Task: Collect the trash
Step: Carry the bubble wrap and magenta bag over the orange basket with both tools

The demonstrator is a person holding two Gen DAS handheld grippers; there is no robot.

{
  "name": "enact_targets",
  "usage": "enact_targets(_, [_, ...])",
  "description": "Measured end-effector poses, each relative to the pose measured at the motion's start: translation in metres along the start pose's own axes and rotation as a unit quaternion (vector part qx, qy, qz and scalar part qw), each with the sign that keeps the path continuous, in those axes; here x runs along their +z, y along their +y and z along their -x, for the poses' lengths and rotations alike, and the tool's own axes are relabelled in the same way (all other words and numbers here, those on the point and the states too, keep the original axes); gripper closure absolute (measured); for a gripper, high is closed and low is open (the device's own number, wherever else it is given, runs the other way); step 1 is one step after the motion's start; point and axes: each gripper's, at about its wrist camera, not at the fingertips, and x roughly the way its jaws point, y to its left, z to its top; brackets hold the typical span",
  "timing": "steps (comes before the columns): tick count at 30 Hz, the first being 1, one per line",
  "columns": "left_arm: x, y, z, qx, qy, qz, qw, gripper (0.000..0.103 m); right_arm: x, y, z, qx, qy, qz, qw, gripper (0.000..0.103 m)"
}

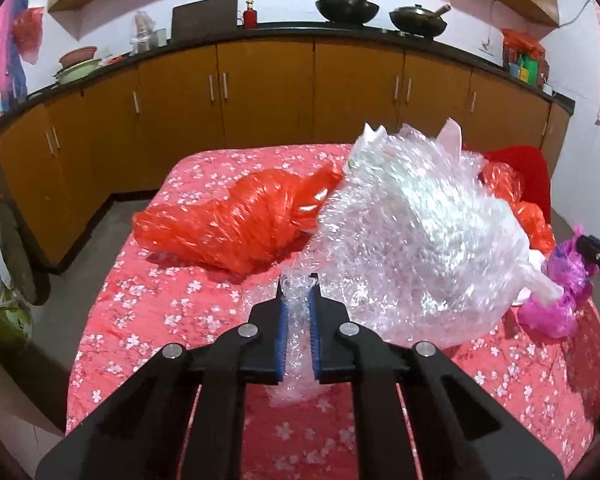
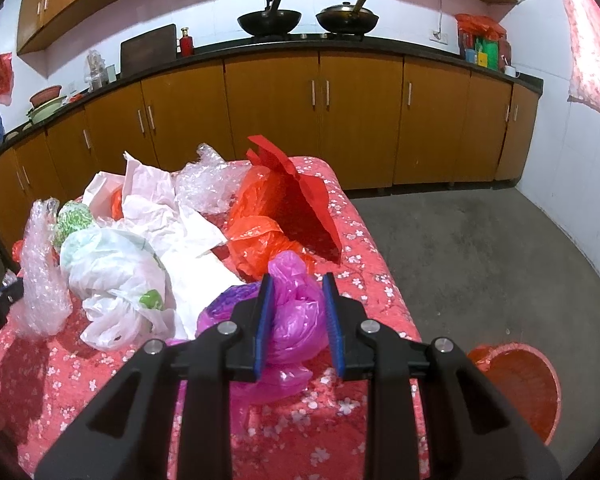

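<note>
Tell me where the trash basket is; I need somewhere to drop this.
In the right wrist view, the red basket sits on the floor at lower right, beside the table.

Motion blur smears the bubble wrap (image 1: 416, 240) and the orange plastic bag (image 1: 236, 224) in the left wrist view, dissolving their folds. The red basket (image 2: 520, 388) on the floor is partly masked by the right gripper's frame. Packets (image 2: 480, 46) at the counter's far end are too small to read.
</note>
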Motion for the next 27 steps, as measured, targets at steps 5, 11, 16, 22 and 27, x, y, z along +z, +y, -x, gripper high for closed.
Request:
enact_targets(5, [0.010,-0.005,0.021,-0.013,-0.023,0.003,0.9996,0.094,0.007,-0.009,0.016,0.009,-0.020,-0.013,1.000,0.078])
enact_targets(11, [0.032,-0.026,0.054,-0.039,-0.066,-0.010,0.9971,0.094,0.017,-0.024,0.048,0.008,-0.057,-0.015,0.998,0.079])
enact_targets(16, [0.046,-0.058,0.076,-0.063,-0.093,-0.029,0.9932,0.094,0.020,-0.052,0.066,-0.011,-0.076,-0.034,0.996,0.079])
enact_targets(22, [0.056,-0.112,0.085,-0.116,-0.107,-0.053,0.9860,0.094,0.013,-0.110,0.085,-0.069,-0.093,-0.072,0.991,0.079])
enact_targets(27, [0.055,-0.171,0.076,-0.165,-0.096,-0.074,0.9788,0.094,0.000,-0.171,0.101,-0.137,-0.099,-0.103,0.980,0.079])
